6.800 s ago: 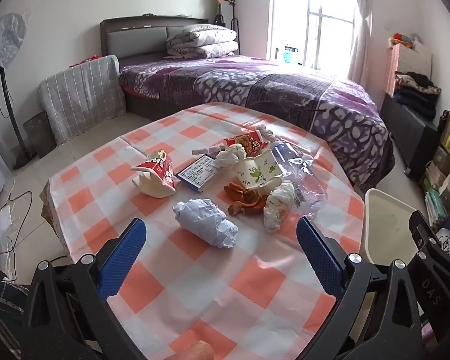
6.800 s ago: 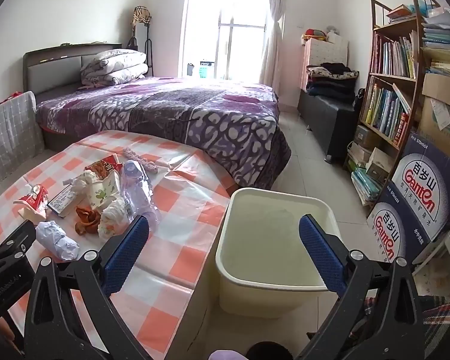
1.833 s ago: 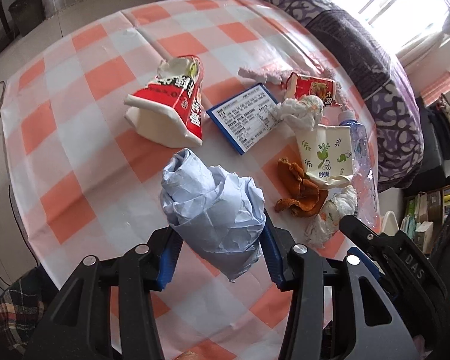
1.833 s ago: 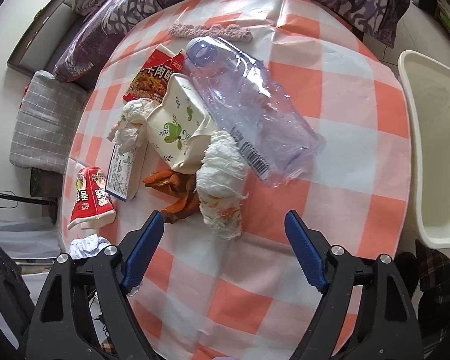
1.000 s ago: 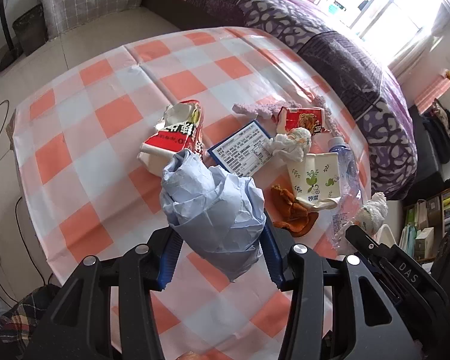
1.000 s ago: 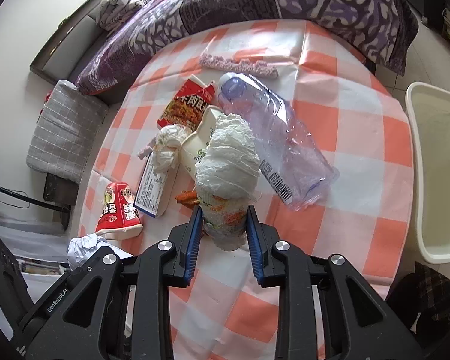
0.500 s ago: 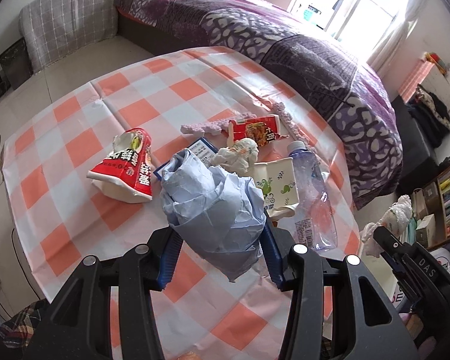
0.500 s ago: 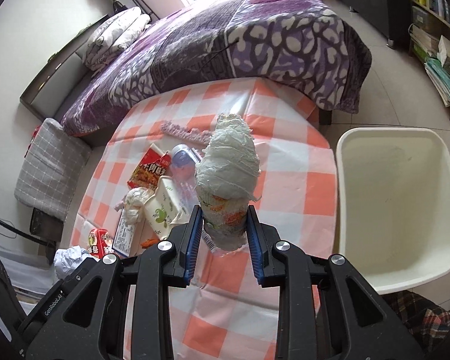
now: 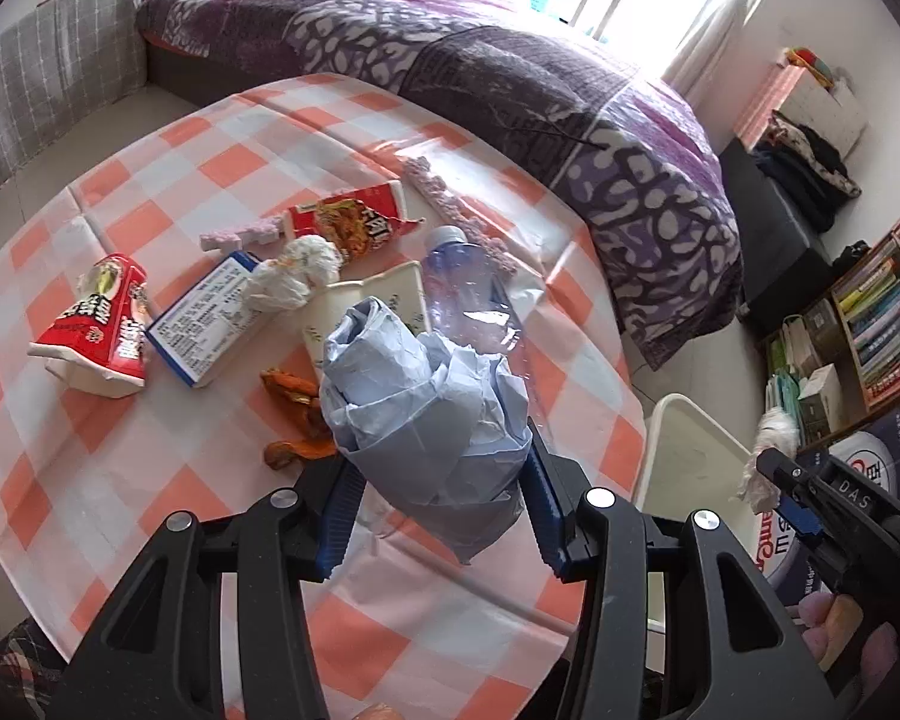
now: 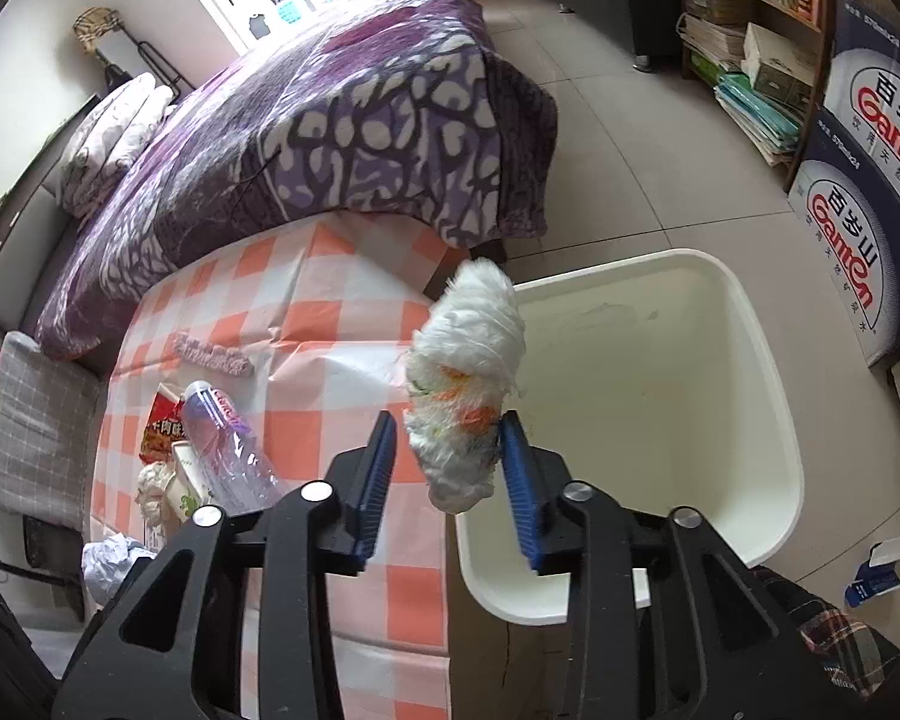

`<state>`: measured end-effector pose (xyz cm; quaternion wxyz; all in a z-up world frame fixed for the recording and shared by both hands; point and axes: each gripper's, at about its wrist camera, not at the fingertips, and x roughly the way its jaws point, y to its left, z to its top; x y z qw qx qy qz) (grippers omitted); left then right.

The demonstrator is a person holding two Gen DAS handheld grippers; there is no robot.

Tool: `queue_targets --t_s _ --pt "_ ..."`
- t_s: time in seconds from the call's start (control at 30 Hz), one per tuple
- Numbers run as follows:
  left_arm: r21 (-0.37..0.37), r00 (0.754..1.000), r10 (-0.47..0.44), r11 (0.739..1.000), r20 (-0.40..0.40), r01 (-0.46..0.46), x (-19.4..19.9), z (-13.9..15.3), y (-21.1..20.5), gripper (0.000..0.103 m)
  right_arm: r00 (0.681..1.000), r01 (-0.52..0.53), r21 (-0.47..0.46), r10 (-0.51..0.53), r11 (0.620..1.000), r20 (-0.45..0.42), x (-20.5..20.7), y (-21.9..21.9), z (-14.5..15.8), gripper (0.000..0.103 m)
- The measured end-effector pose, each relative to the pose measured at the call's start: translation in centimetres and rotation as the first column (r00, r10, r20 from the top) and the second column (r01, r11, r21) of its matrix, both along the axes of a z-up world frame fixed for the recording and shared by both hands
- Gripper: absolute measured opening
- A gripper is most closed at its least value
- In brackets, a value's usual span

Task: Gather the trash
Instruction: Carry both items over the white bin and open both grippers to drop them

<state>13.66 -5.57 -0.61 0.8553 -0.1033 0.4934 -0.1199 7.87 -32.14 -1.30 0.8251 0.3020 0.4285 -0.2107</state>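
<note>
My left gripper (image 9: pixel 438 483) is shut on a crumpled pale-blue paper ball (image 9: pixel 426 402) and holds it above the checked table (image 9: pixel 90 480). My right gripper (image 10: pixel 450 468) holds a stained white tissue wad (image 10: pixel 468 384) at the left rim of the cream bin (image 10: pixel 744 330). Its left jaw has come away from the wad, which still rests against the right jaw. The right gripper and wad also show in the left wrist view (image 9: pixel 774 468), over the bin (image 9: pixel 684 450). On the table lie a clear bottle (image 9: pixel 462 282), a red cup (image 9: pixel 105 324), a blue-edged box (image 9: pixel 210 324), a snack bag (image 9: pixel 354 219), a paper carton (image 9: pixel 360 306) and orange peel (image 9: pixel 294 414).
A purple bed (image 10: pixel 342 120) stands beyond the table. A bookshelf (image 10: pixel 750 6) and printed cartons (image 10: pixel 870 180) stand right of the bin. A grey checked cushion (image 9: pixel 54 84) is at the far left. Tiled floor (image 10: pixel 618 138) lies between bed and shelf.
Both grippers have swung right toward the bin with their loads. The right one now holds the wad over the bin's left rim and its jaws have parted a little.
</note>
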Motion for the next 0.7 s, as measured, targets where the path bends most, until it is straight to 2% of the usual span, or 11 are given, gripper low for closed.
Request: queue_targets --t_s 0.07,0.13,0.23,0.5,0.7 --pt "-0.005 1.000 -0.024 1.000 0.003 0.024 -0.2 0.0 -1.2 0.048 0.999 0.047 0.003 -0.047 0.999 0.011 -0.8 -1.3 0.3 0.060" --pt "-0.001 0.999 -0.050 0.999 0.012 0.050 -0.5 0.2 -2.6 0.048 0.997 0.077 0.000 -0.077 0.997 0.023 -1.4 -2.5 0.8 0.064" --pt "0.004 0.996 -0.090 0.996 0.019 0.090 -0.8 0.2 -4.7 0.048 0.992 0.116 0.008 -0.117 0.993 0.040 -2.3 -4.4 1.2 0.074" --pt "-0.006 0.978 -0.205 0.979 -0.026 0.205 -1.8 -0.6 -10.8 0.048 0.980 0.190 0.058 -0.193 0.980 0.057 -3.8 -8.6 1.6 0.076" --pt "0.026 0.941 -0.334 0.942 -0.053 0.336 -3.1 -1.4 -16.1 0.049 0.965 0.240 0.126 -0.251 0.963 0.077 -4.7 -11.5 1.8 0.080"
